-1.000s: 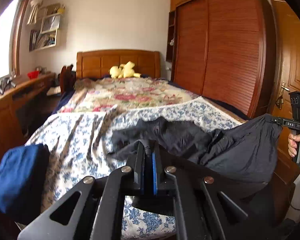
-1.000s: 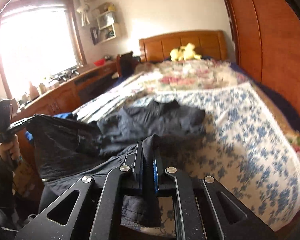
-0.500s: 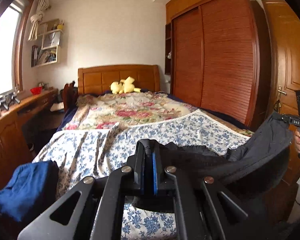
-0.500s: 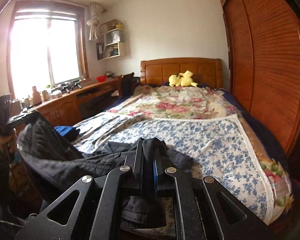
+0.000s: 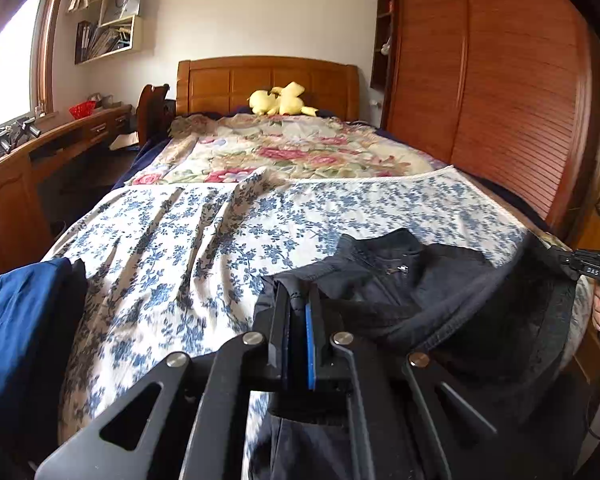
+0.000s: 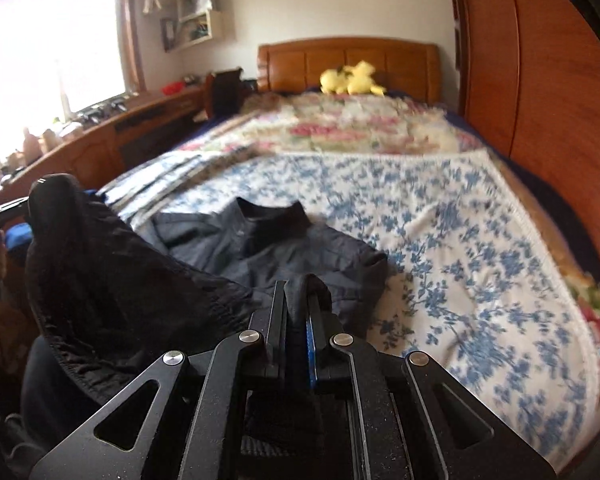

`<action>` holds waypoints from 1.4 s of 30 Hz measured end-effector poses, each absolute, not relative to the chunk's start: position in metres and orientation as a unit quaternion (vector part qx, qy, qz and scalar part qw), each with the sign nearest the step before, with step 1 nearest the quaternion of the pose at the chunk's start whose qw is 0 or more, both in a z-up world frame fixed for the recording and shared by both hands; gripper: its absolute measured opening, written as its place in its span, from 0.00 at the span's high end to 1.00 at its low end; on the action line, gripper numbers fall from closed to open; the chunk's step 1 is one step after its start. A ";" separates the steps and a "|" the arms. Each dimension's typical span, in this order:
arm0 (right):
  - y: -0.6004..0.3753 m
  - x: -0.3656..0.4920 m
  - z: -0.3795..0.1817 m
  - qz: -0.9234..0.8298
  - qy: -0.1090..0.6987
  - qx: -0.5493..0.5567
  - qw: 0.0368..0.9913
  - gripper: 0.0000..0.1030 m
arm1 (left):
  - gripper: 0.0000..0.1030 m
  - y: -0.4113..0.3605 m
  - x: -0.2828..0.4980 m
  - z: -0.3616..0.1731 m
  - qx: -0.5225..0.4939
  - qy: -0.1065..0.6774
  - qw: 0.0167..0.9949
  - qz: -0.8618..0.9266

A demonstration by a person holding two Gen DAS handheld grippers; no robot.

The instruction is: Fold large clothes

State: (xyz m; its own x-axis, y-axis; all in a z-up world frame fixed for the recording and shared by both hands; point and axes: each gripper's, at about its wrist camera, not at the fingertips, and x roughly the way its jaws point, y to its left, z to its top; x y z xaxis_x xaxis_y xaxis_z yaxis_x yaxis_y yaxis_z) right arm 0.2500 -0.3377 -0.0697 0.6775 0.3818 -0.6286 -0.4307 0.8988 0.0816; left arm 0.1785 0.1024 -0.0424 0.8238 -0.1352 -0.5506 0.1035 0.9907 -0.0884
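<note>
A dark navy zip jacket (image 5: 404, 276) lies collar-up on the blue-flowered sheet (image 5: 188, 248) at the foot of the bed; it also shows in the right wrist view (image 6: 268, 248). My left gripper (image 5: 298, 300) is shut on one corner of its hem. My right gripper (image 6: 300, 296) is shut on the other hem corner. The hem hangs stretched between them, lifted above the bed edge. The right gripper also shows at the far right of the left wrist view (image 5: 592, 268).
A folded blue garment (image 5: 16, 320) lies at the bed's left corner. A floral quilt (image 5: 292, 152) and a yellow plush toy (image 5: 280, 100) lie further up the bed. A wooden desk (image 5: 40, 156) runs along the left; a wardrobe (image 5: 500, 80) stands on the right.
Both grippers have tilted back down toward the bed with the hem. The jacket body now lies flatter on the sheet, with collar and zip visible.
</note>
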 end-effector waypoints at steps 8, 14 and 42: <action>-0.316 0.347 -0.095 0.198 0.348 -0.038 0.916 0.95 | 0.95 0.105 0.251 -0.051 -0.034 0.280 0.957 -0.061; -0.299 0.406 -0.092 0.170 0.330 -0.049 0.927 0.95 | 0.94 0.106 0.286 -0.054 -0.023 0.276 0.960 -0.048; -0.218 0.391 -0.102 0.173 0.350 -0.122 0.913 0.38 | 0.50 0.099 0.252 -0.101 -0.017 0.293 0.950 -0.102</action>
State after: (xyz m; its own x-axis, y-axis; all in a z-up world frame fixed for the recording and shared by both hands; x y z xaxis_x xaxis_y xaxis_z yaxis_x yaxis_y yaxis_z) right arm 0.3915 -0.2178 -0.1019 0.6959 0.2298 -0.6804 -0.4003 0.9107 -0.1018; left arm 0.2523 0.0991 -0.1008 0.8074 -0.2039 -0.5537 0.1838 0.9786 -0.0923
